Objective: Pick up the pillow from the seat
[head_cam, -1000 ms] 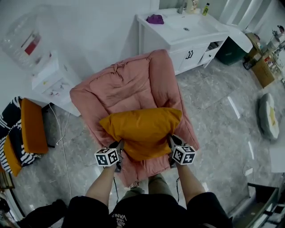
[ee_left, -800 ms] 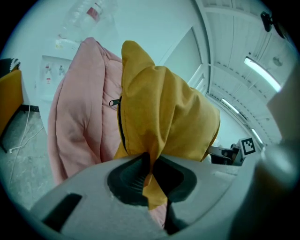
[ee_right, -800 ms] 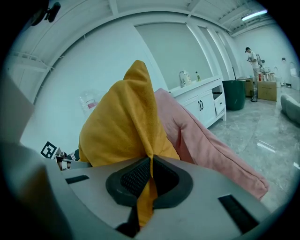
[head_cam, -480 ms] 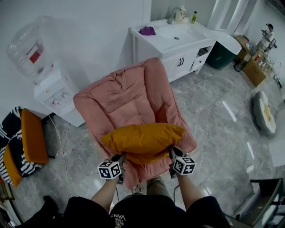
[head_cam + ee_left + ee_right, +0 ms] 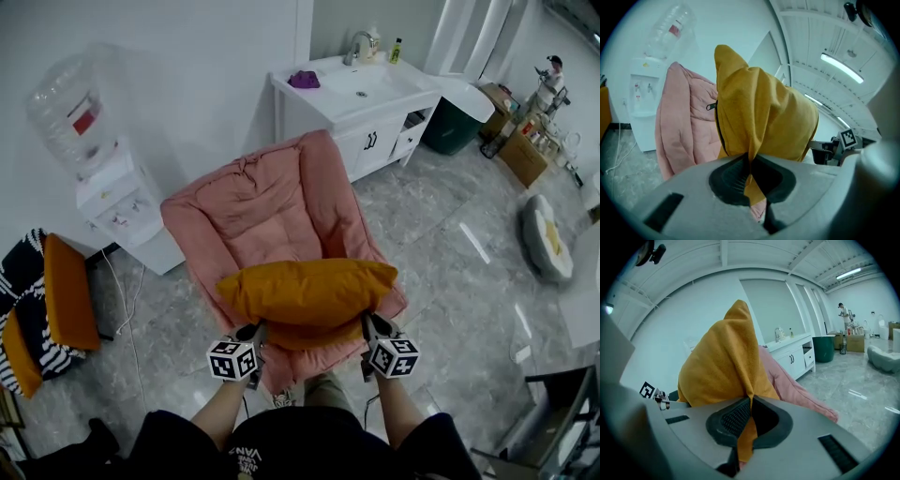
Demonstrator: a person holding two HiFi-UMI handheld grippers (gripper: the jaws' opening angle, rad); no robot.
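Head view looks steeply down on a mustard-yellow fabric pillow [image 5: 305, 295] held crosswise over the front edge of a pink padded lounge chair [image 5: 267, 211]. The pillow covers the front of the seat, and the chair's quilted back lies bare beyond it. From above it cannot be told whether the pillow's underside touches the seat.

The left gripper [image 5: 254, 332] is clamped on the pillow's near left corner and the right gripper [image 5: 368, 327] on its near right corner, each with its marker cube turned up toward the camera. The person's bare forearms run back from both grippers to a dark top at the bottom edge.

Left gripper view shows a thin fold of yellow cloth pinched tight between the ribbed dark pads [image 5: 727, 177], with the rest of the pillow bunched up above the jaws and the pink chair behind it to the left. Right gripper view shows the same: its pads [image 5: 735, 419] are closed on a narrow pleat of the yellow fabric, a tail of which hangs below them.

A white vanity cabinet with a sink [image 5: 361, 94] stands past the chair's back, a white water dispenser [image 5: 112, 192] beside the chair's left edge, all on grey marble floor [image 5: 450, 272].
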